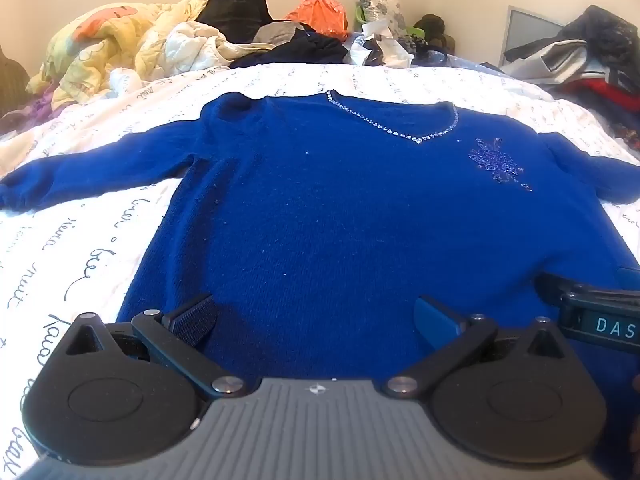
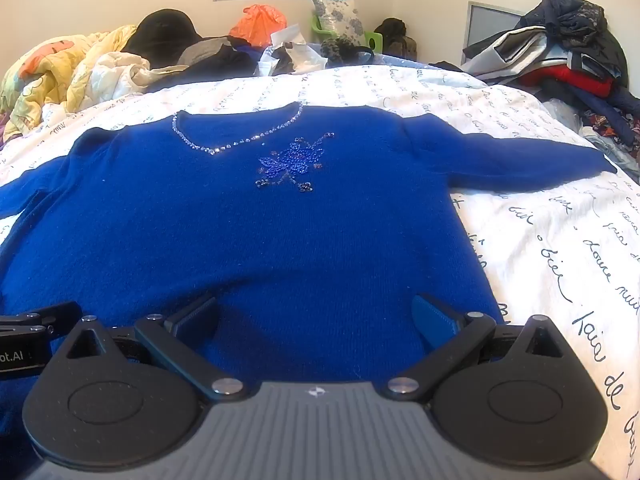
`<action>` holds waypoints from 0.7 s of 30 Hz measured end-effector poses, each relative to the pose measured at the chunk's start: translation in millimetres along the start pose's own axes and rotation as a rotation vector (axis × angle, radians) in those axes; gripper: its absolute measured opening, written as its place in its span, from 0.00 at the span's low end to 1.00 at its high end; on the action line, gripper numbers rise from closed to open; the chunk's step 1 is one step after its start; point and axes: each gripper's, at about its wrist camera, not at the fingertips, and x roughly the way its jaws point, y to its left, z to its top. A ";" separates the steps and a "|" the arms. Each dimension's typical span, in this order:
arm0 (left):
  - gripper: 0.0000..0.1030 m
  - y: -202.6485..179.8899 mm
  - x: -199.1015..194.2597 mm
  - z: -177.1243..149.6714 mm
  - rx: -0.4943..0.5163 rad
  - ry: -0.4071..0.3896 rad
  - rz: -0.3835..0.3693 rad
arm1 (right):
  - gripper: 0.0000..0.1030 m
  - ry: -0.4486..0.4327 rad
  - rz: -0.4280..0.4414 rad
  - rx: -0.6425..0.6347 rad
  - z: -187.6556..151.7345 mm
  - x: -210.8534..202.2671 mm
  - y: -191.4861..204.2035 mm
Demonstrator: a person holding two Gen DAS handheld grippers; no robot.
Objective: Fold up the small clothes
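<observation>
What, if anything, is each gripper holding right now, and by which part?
Nothing is held. The left gripper and right gripper both stand wide open above the lower part of the blue sweater, which lies flat on the bed.

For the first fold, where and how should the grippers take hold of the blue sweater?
Grip the blue sweater at its sleeve ends, each from its own outer side: it lies flat, face up, sleeves spread, so their edges are free. Left gripper and right gripper hover open over the hem.
</observation>
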 end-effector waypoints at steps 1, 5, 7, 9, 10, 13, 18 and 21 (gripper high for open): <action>1.00 0.3 -0.3 -0.2 -0.001 0.000 0.001 | 1.00 0.000 0.000 0.000 0.0 0.0 0.1; 1.00 1.6 -2.3 -0.7 -0.002 0.003 0.004 | 1.00 -0.001 -0.001 0.000 -0.1 0.0 0.7; 1.00 1.9 -3.5 -0.7 -0.001 0.005 0.007 | 1.00 -0.001 -0.001 0.000 0.1 0.2 1.1; 1.00 -2.3 -4.7 -0.3 0.007 0.004 0.003 | 1.00 -0.002 0.001 0.001 -0.3 0.0 0.4; 1.00 -2.8 -5.3 -0.5 0.007 0.005 0.003 | 1.00 -0.002 0.000 0.001 -0.3 0.1 0.7; 1.00 -3.7 -8.5 -4.7 0.002 -0.006 0.009 | 1.00 -0.001 0.000 0.001 0.1 0.9 1.1; 1.00 3.3 -6.7 -1.5 -0.007 -0.002 0.003 | 1.00 -0.004 0.002 0.005 -0.4 0.0 1.1; 1.00 4.5 -7.2 -1.7 0.000 0.000 -0.003 | 1.00 -0.006 0.004 0.006 -0.9 -0.2 0.3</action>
